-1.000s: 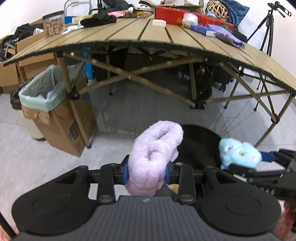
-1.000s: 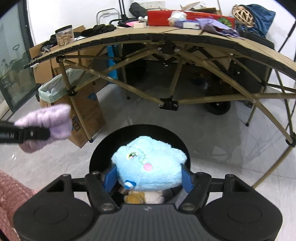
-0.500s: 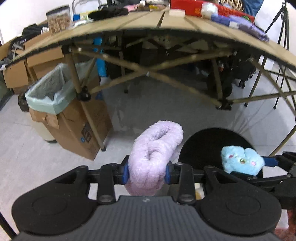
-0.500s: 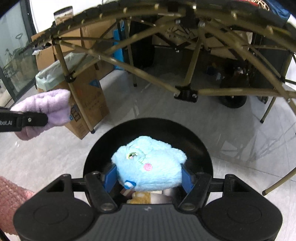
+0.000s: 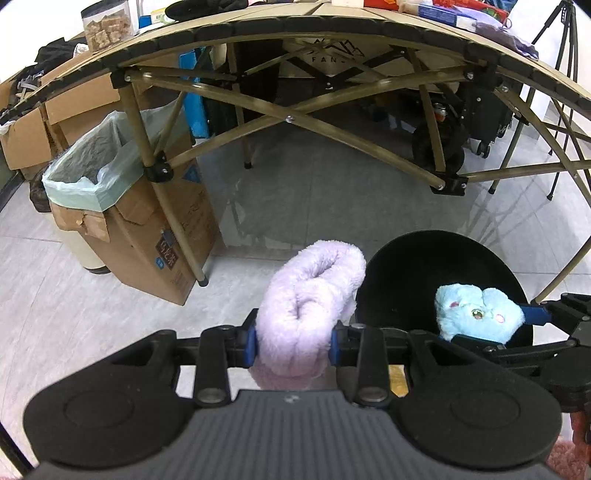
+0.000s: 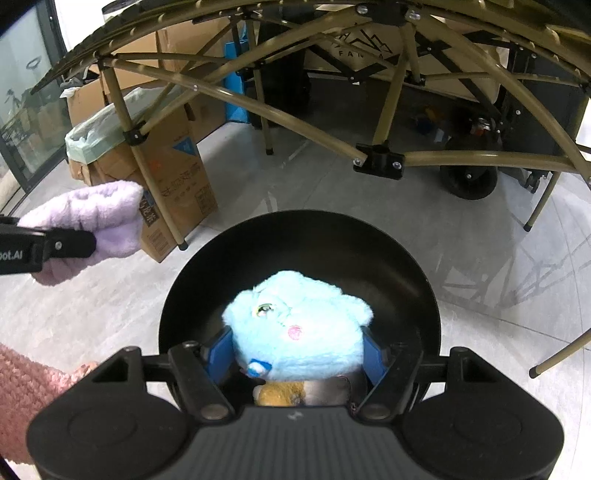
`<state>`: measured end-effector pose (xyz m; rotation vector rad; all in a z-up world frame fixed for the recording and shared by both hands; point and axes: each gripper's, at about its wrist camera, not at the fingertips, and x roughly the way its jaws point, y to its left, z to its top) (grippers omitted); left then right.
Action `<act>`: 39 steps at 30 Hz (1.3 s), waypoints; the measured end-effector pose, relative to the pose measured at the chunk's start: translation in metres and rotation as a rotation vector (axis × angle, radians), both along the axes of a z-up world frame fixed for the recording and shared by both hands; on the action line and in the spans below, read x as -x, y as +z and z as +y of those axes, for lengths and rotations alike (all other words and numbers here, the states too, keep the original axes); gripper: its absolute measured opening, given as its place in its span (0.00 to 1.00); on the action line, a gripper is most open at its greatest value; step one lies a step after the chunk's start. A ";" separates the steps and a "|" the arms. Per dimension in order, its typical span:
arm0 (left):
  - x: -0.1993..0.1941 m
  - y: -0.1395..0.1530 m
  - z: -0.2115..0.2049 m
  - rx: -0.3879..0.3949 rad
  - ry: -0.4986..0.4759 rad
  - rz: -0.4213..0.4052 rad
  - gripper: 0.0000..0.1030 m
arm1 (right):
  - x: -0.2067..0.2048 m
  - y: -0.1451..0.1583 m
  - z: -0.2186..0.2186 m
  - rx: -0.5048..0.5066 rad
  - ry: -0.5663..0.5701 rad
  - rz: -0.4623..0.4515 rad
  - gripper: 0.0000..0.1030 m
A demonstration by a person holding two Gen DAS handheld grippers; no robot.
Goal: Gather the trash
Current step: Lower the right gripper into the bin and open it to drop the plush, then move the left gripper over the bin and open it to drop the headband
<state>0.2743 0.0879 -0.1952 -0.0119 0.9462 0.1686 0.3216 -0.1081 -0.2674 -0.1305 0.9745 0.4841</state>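
Note:
My left gripper (image 5: 291, 341) is shut on a fluffy lilac cloth (image 5: 306, 295), held above the floor left of a round black bin (image 5: 402, 273). The cloth also shows at the left of the right wrist view (image 6: 88, 218). My right gripper (image 6: 297, 354) is shut on a light blue plush toy (image 6: 295, 325), held right over the black bin (image 6: 332, 243). The toy also shows in the left wrist view (image 5: 476, 312). A yellow-brown plush (image 6: 280, 393) lies under the blue toy.
A cardboard box lined with a green bag (image 5: 110, 173) stands to the left by a table leg (image 5: 162, 192). The folding table (image 5: 332, 33) arches overhead with clutter on top. A tripod (image 5: 561, 55) stands at the right. A wheeled cart (image 6: 469, 177) sits under the table.
Both grippers have dropped lower and moved forward toward the floor, so the table now rises overhead. The black bin looks larger. Both grips are unchanged.

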 end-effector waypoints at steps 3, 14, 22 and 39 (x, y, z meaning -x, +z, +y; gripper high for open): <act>0.001 0.000 -0.002 0.000 -0.004 -0.003 0.34 | 0.001 0.000 0.000 0.009 -0.005 -0.005 0.78; 0.000 0.000 -0.005 -0.012 -0.012 -0.008 0.34 | 0.000 -0.001 -0.006 0.004 -0.019 0.022 1.00; 0.000 0.000 -0.006 -0.013 -0.011 -0.007 0.34 | 0.001 0.003 -0.008 0.015 -0.026 0.012 1.00; -0.002 0.006 -0.042 -0.007 -0.103 -0.034 0.34 | 0.012 0.031 -0.053 -0.016 -0.157 -0.002 1.00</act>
